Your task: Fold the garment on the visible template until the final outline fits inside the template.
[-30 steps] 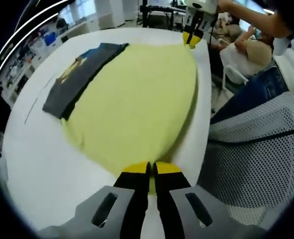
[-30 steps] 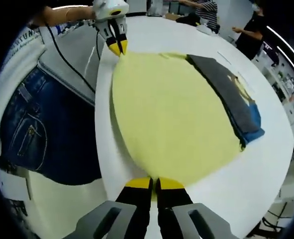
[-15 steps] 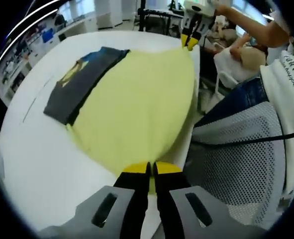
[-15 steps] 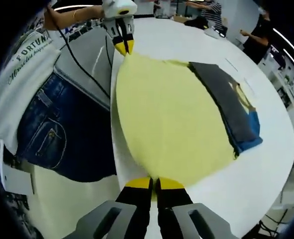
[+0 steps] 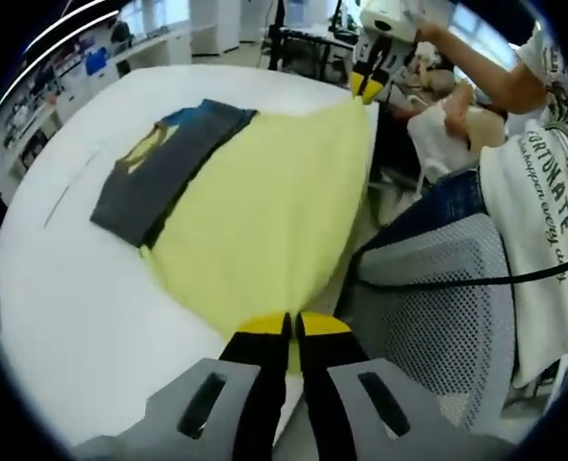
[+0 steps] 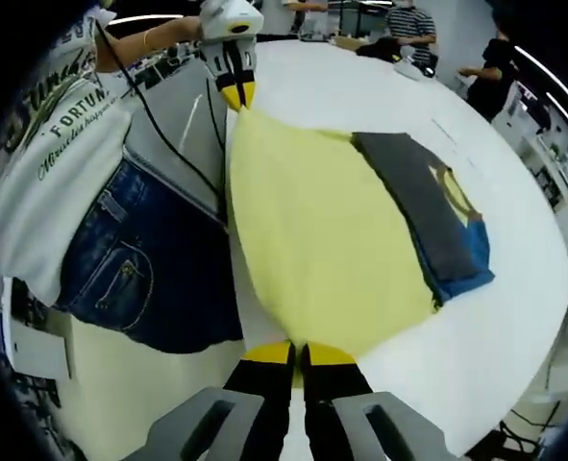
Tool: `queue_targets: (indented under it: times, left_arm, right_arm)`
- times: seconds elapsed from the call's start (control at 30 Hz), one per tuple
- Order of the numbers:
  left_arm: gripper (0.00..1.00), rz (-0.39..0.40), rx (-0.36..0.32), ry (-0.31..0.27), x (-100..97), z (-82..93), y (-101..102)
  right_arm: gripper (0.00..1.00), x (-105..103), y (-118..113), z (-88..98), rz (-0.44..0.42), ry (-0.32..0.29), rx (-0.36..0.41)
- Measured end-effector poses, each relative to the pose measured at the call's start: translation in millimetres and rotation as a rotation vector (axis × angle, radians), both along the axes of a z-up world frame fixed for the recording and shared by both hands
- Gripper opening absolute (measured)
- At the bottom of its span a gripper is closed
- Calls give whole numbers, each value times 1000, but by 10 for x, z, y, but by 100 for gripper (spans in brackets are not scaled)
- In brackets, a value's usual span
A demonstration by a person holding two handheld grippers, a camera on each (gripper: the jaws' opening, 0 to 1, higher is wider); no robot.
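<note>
I have the left claw point(image 5: 291, 327) and the right claw point(image 6: 298, 353) each clamped on a corner of the yellow garment point(image 5: 264, 202), stretching its edge taut past the white surface point(image 5: 62, 279), presumably to fold it toward the dark folded garment point(image 5: 163, 163).

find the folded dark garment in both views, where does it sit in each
Left gripper view: the folded dark garment sits upper left on the white table, overlapping the far edge of the yellow garment.
Right gripper view: it sits right of centre, along the yellow garment's right edge.
Shared landmark: the yellow garment, pinched at opposite ends by the left gripper and right gripper.
</note>
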State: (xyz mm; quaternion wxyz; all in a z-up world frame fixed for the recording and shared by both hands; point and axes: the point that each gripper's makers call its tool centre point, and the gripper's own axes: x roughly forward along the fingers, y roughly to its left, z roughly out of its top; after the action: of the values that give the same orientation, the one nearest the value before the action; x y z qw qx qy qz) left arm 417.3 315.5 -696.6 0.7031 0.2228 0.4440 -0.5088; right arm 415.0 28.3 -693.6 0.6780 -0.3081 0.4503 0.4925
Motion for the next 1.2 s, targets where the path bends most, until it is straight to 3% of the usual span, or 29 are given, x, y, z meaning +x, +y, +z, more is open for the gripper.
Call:
queue_targets:
  times: [0.63,1.2]
  left_arm:
    - [1,-1,6,47,-127,185,19]
    - [1,70,-8,-101,350,321,62]
  right_arm:
    - [0,-126,47,192,-5,39,-3]
    - [0,240,36,268,-34,-78,-13]
